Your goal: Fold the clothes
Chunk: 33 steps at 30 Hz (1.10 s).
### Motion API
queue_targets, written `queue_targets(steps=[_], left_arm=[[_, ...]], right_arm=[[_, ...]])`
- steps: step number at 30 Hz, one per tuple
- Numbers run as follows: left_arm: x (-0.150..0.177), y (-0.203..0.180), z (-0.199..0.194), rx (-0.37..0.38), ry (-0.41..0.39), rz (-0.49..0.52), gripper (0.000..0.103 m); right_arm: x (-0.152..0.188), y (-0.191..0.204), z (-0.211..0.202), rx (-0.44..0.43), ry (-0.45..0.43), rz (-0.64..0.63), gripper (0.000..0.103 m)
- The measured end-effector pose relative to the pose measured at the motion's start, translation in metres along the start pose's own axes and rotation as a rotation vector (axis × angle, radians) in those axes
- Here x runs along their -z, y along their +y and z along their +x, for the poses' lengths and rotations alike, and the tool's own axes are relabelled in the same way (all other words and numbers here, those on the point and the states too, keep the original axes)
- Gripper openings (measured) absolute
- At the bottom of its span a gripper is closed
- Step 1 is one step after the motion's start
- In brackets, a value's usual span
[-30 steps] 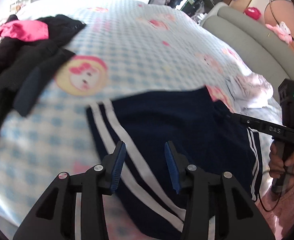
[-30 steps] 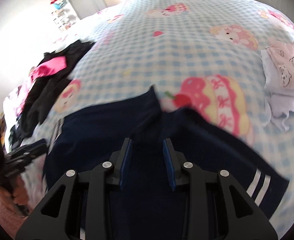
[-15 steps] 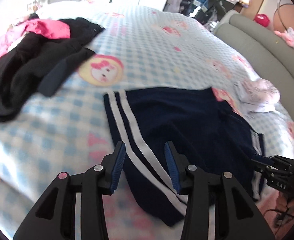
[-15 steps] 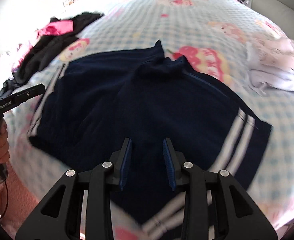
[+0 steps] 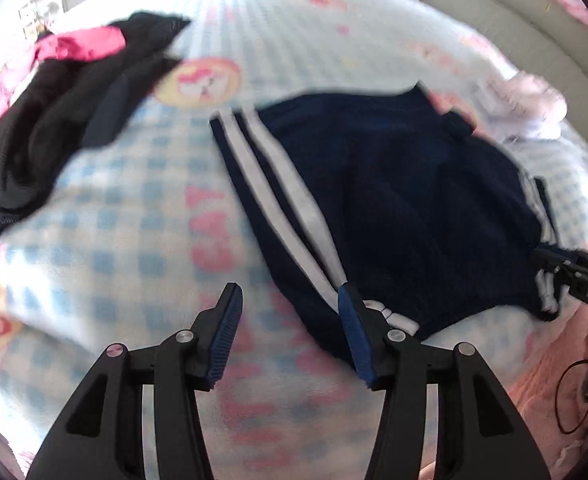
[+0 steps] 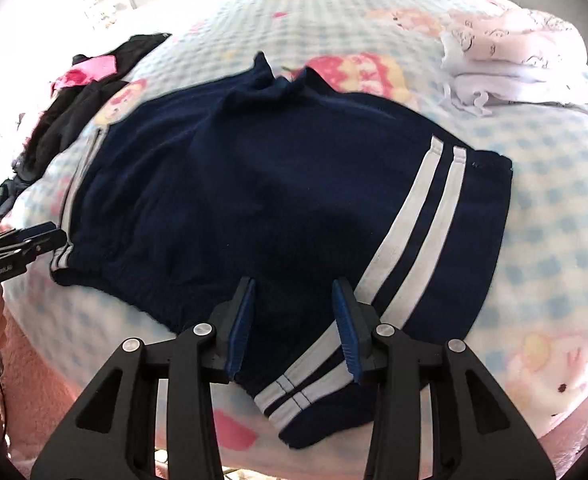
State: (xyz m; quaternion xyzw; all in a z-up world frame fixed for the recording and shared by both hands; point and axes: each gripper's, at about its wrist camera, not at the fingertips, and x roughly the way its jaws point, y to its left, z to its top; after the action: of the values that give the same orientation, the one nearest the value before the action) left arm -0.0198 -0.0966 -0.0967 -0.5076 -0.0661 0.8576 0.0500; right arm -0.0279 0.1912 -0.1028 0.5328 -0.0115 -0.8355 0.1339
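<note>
Navy shorts (image 6: 254,184) with white side stripes lie spread flat on the checked bedspread (image 6: 553,168), waistband toward the near bed edge. My right gripper (image 6: 294,320) is open above the waistband near the right striped side, holding nothing. My left gripper (image 5: 288,330) is open just off the shorts (image 5: 405,200), its right finger beside the left striped waistband corner. Each gripper shows at the edge of the other's view: the right gripper (image 5: 573,276) and the left gripper (image 6: 18,248) in a hand.
A heap of black and pink clothes (image 5: 66,96) lies at the far left of the bed. Folded white and pink garments (image 6: 505,56) sit at the far right. A grey padded headboard (image 5: 533,28) runs along the right. Pink fabric lies below the bed edge.
Both grippers have pulled back toward the near bed edge, so the shorts now show whole and flat. Both stay open.
</note>
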Motion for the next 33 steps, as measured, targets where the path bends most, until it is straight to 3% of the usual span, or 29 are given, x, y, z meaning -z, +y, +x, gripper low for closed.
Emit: queue_targets(steps=[3,6,10,15,19,25,31,33], left_arm=[[-0.005,-0.011,-0.01,0.071,-0.067,-0.002,0.052],[-0.006,-0.029,0.003,0.123,-0.061,0.024,0.052],[0.004,-0.037,0.031,0.032,0.033,0.063,0.052],[0.018,-0.028,0.026,0.076,0.055,0.029,0.052],[0.002,-0.037,0.011,0.089,0.027,0.043,0.052],[-0.047,-0.077,0.0,0.153,-0.083,0.097,0.052],[-0.091,-0.15,0.046,0.136,-0.058,0.258,0.039],[-0.101,-0.169,0.063,0.12,-0.037,0.3,0.039]], right_arm=[[0.003,0.006,-0.004,-0.049,-0.008,-0.002,0.039],[0.008,0.013,-0.001,-0.074,0.004,-0.008,0.04],[0.013,0.006,0.008,-0.078,0.057,0.017,0.04],[0.023,0.004,0.0,-0.047,0.075,-0.029,0.04],[0.021,-0.007,-0.013,-0.084,0.039,0.002,0.04],[-0.009,-0.053,-0.051,0.0,-0.116,0.105,0.043],[-0.038,-0.108,-0.032,0.142,-0.106,0.229,0.044],[-0.05,-0.112,-0.021,0.219,-0.094,0.203,0.053]])
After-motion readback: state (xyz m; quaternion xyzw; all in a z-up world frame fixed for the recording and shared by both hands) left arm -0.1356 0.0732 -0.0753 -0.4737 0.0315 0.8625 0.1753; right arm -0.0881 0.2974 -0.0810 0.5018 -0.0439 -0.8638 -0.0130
